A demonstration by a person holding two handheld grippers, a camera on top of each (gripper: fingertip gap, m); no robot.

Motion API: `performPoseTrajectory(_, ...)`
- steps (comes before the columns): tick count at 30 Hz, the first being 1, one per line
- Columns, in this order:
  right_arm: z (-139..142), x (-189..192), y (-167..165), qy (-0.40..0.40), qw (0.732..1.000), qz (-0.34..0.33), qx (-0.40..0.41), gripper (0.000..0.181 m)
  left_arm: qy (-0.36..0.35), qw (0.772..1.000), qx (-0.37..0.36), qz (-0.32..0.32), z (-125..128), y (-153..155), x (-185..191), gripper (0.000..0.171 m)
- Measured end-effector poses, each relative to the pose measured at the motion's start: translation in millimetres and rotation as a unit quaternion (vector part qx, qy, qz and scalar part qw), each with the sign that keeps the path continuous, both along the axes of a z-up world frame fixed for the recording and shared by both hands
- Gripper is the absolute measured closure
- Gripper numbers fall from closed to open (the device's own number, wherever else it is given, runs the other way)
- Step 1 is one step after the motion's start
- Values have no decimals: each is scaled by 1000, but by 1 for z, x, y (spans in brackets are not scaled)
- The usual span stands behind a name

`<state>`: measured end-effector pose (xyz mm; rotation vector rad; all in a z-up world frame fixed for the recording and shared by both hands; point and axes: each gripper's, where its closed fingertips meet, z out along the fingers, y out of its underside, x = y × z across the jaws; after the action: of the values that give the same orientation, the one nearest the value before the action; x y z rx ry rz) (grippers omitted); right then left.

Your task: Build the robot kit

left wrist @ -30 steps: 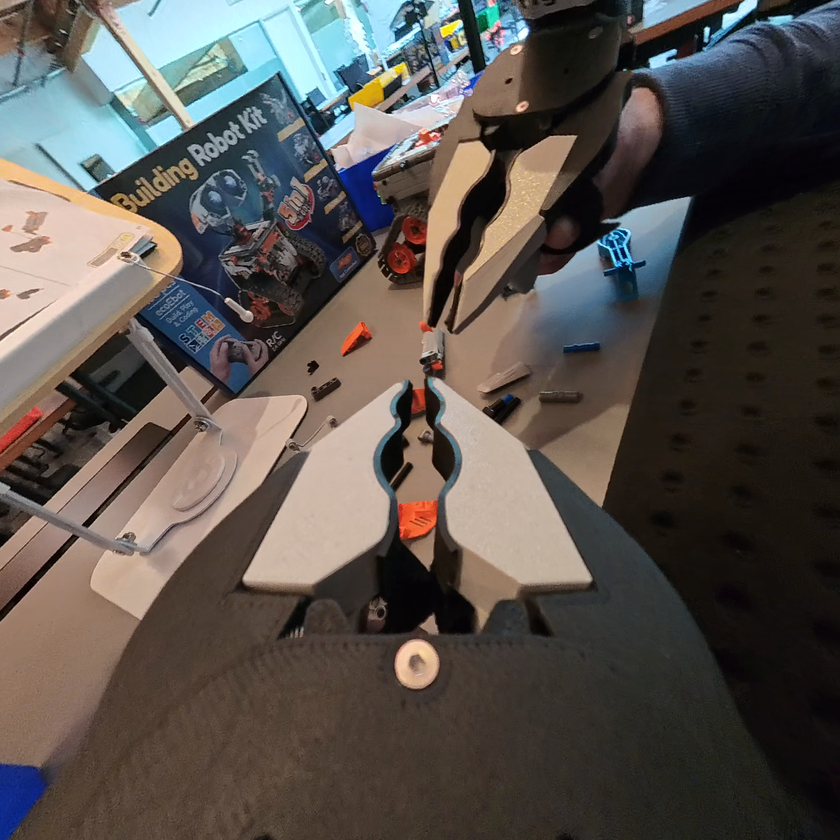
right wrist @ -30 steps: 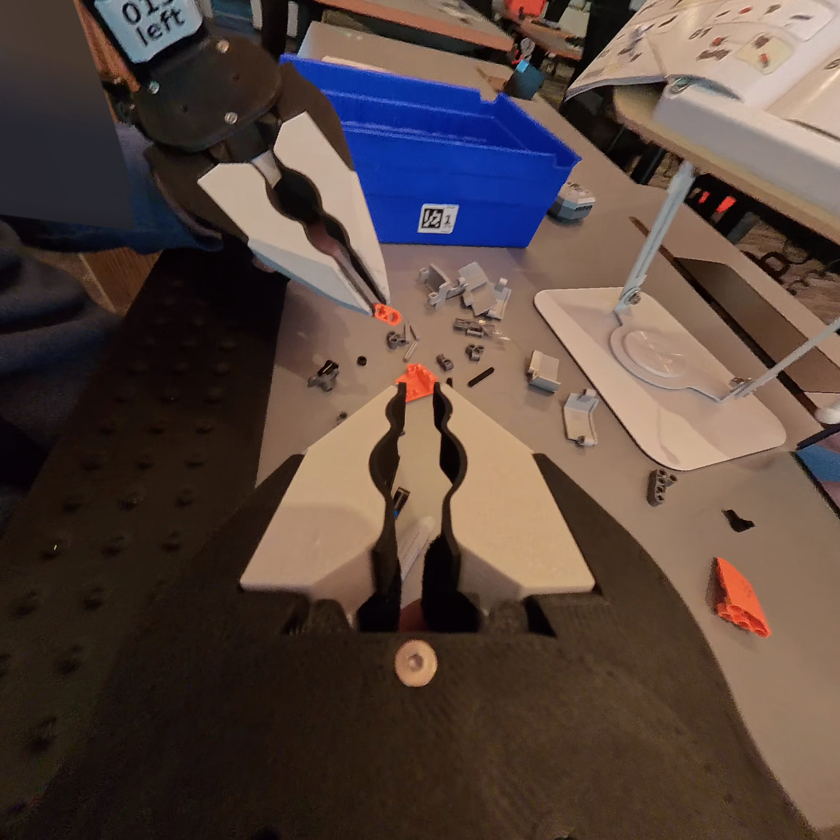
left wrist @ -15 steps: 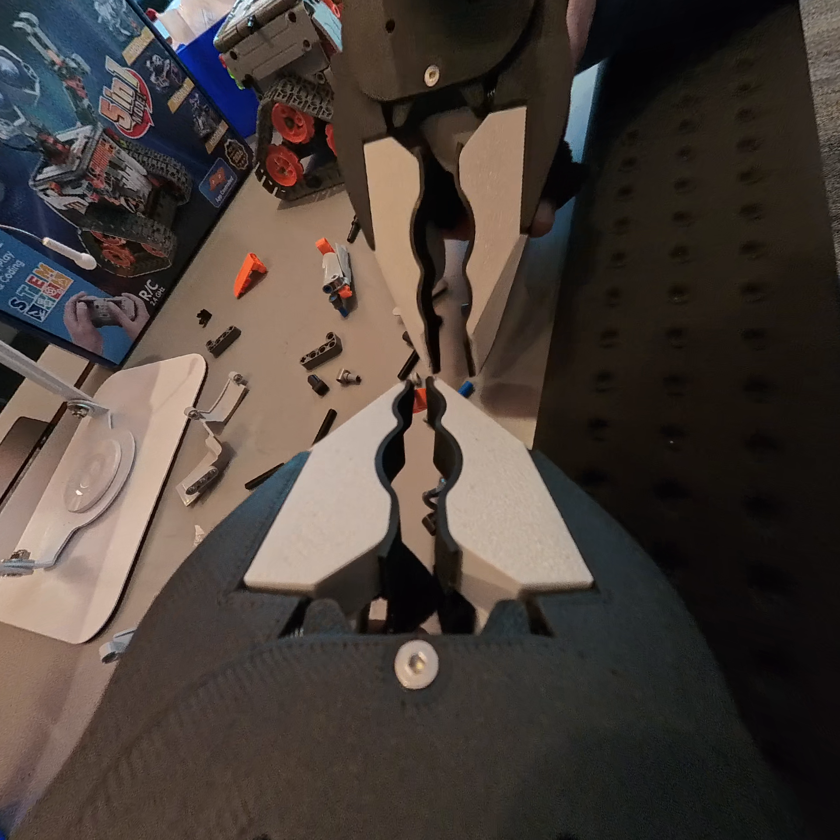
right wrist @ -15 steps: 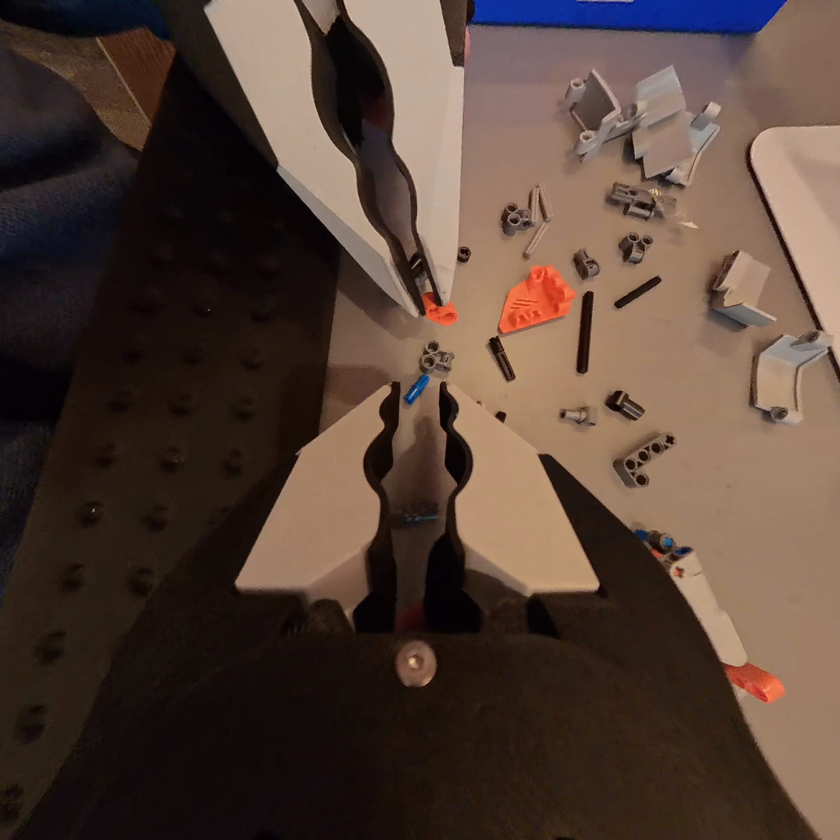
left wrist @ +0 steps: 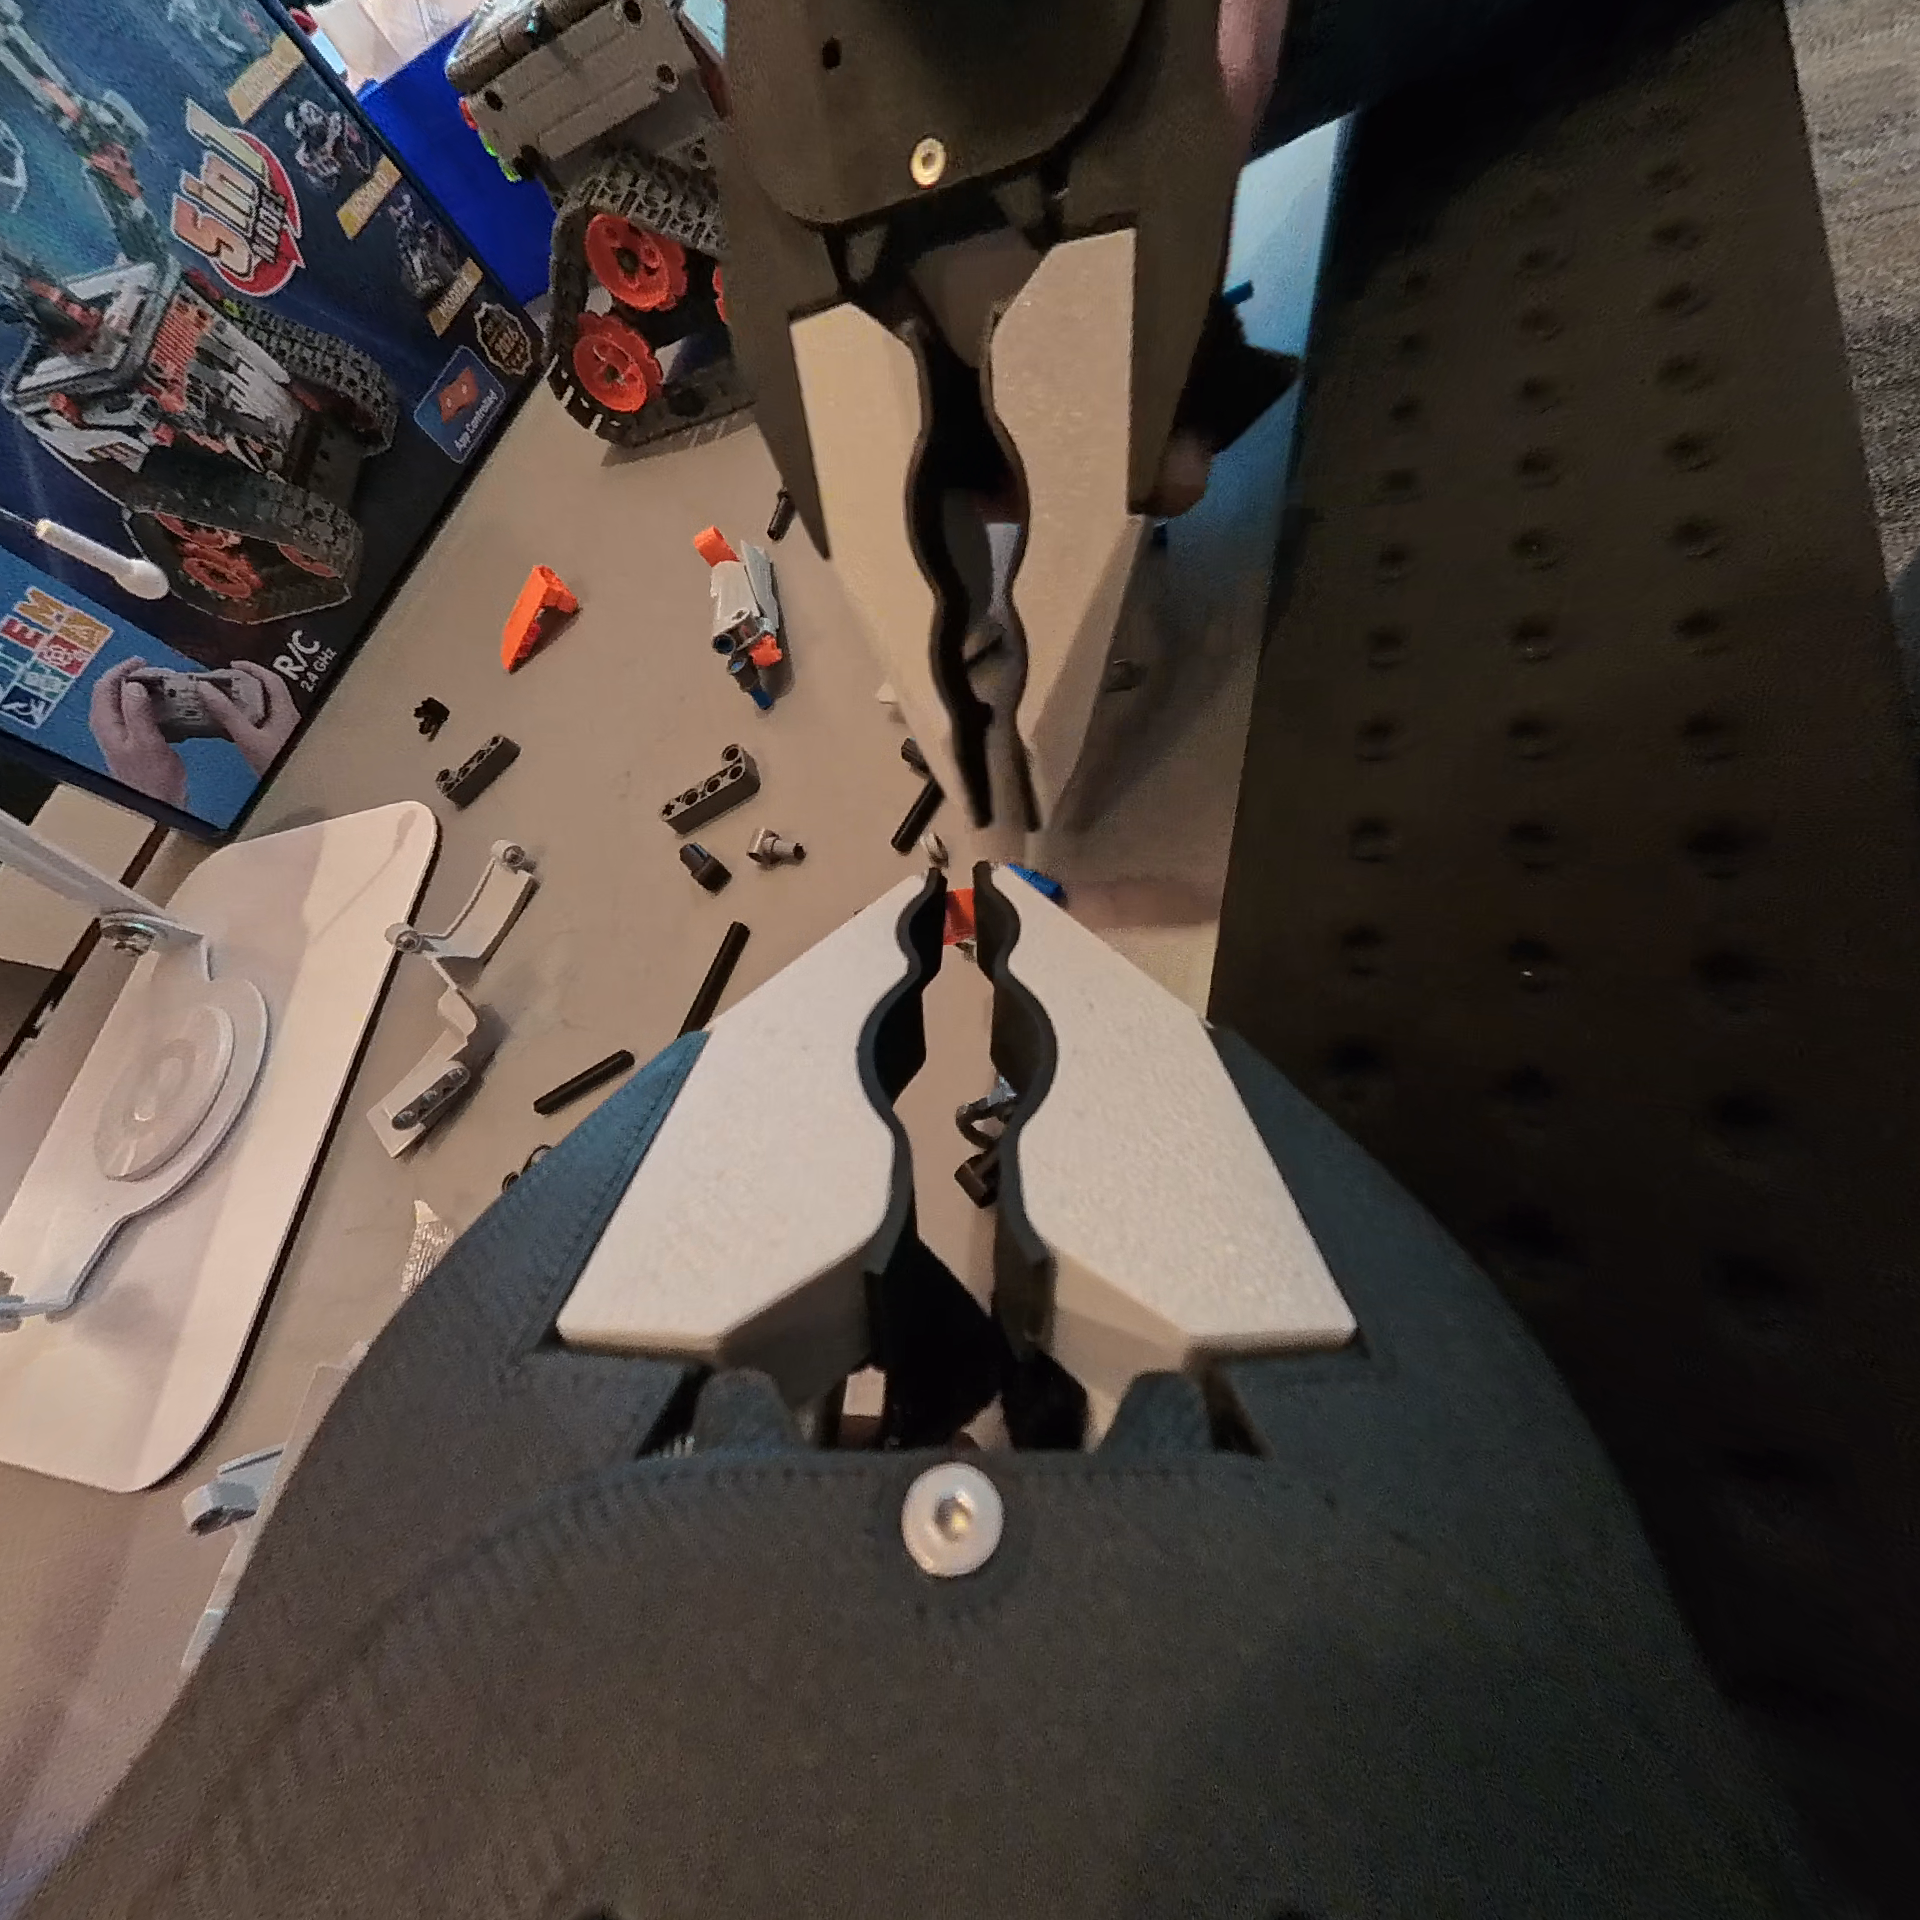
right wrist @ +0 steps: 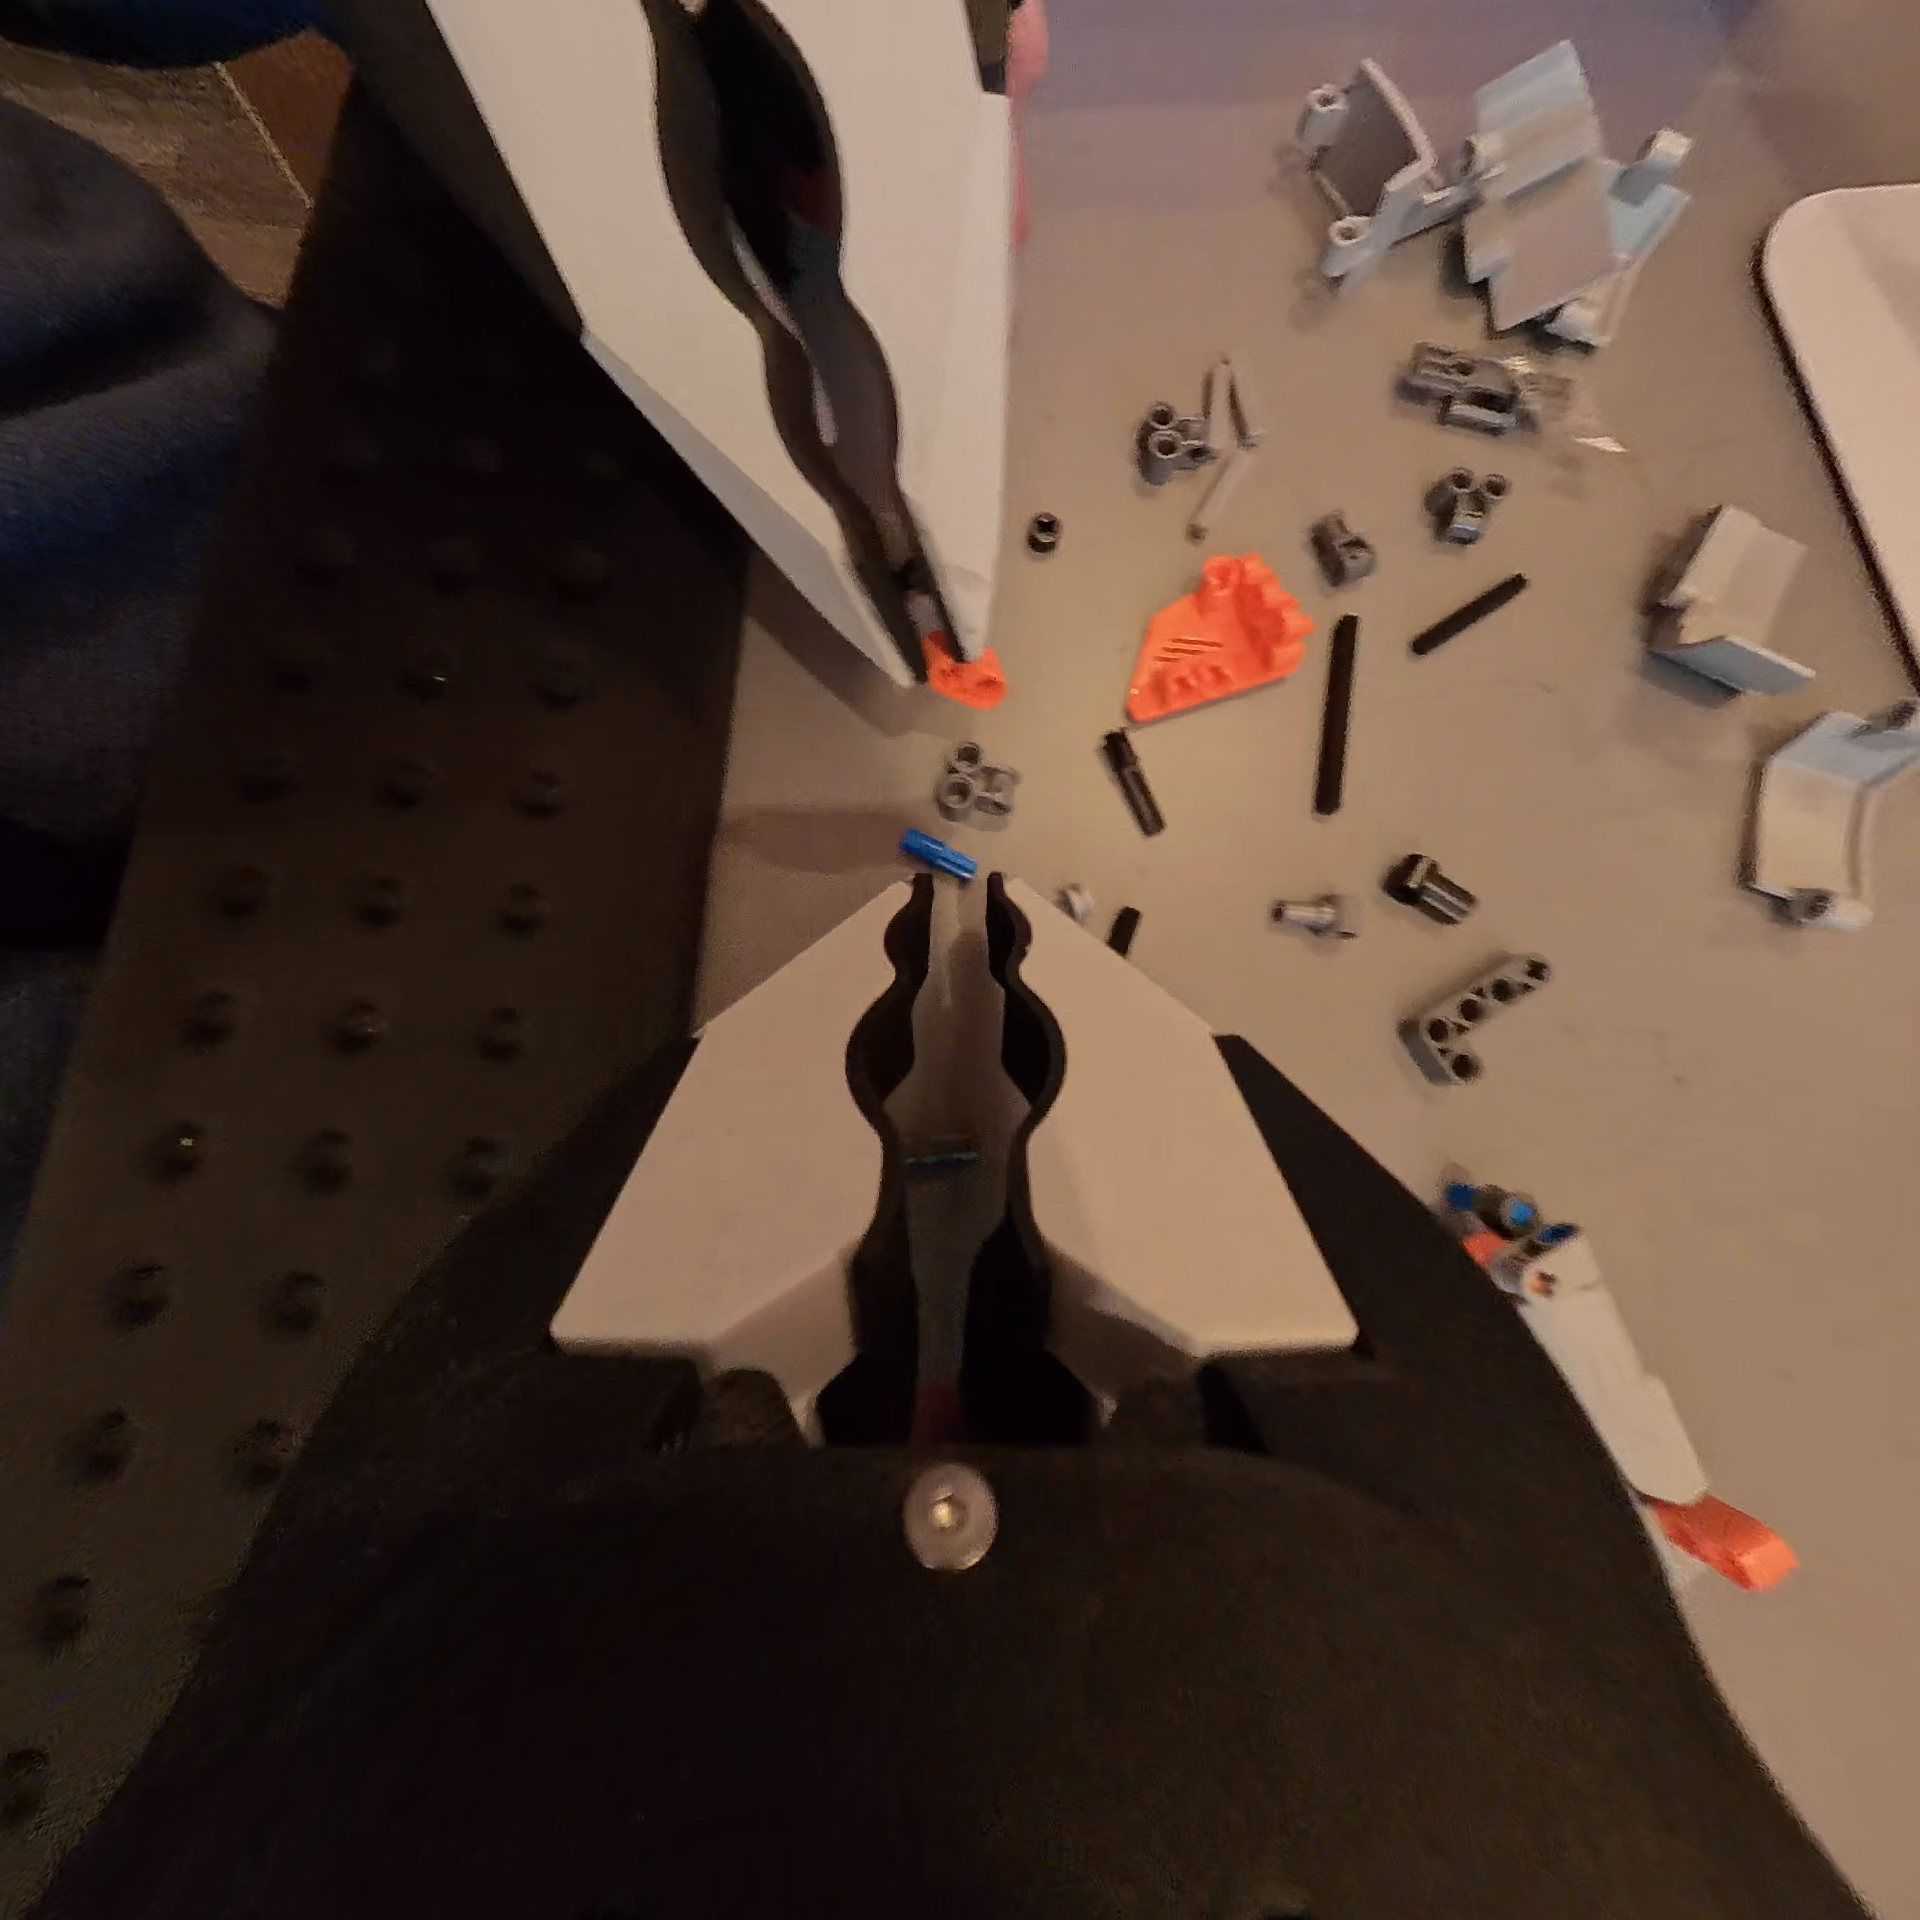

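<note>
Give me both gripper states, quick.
Left gripper: shut on small orange piece.
Right gripper: open, holding nothing, tips just short of blue pin.

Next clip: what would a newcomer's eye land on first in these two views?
The two tongs meeting tip to tip over the grey table: the left tongs pinch a small orange piece, while the right tongs hang slightly open just above a blue pin. Around them lie scattered building parts, notably an orange panel to the right.
</note>
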<state>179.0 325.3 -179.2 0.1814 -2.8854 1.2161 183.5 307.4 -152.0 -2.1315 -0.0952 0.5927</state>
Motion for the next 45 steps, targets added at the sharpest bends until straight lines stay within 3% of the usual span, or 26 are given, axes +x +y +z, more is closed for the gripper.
performPoseTrajectory(11,-8,5,-7,32,995,94,-3,166,-2,1000,4,-16,0,0,3,168)
performPoseTrajectory(16,-9,2,-11,19,995,95,1,177,-1,1000,4,-17,-1,1,3,168)
performPoseTrajectory(27,-9,3,-11,21,996,87,-1,178,-2,1000,2,-10,-2,-2,1,168)
performPoseTrajectory(39,-9,1,-7,21,997,79,0,178,-64,996,-54,-11,-27,-9,-1,168)
performPoseTrajectory(45,-9,0,-4,21,997,75,1,178,-91,995,-42,1,-28,-14,-5,167)
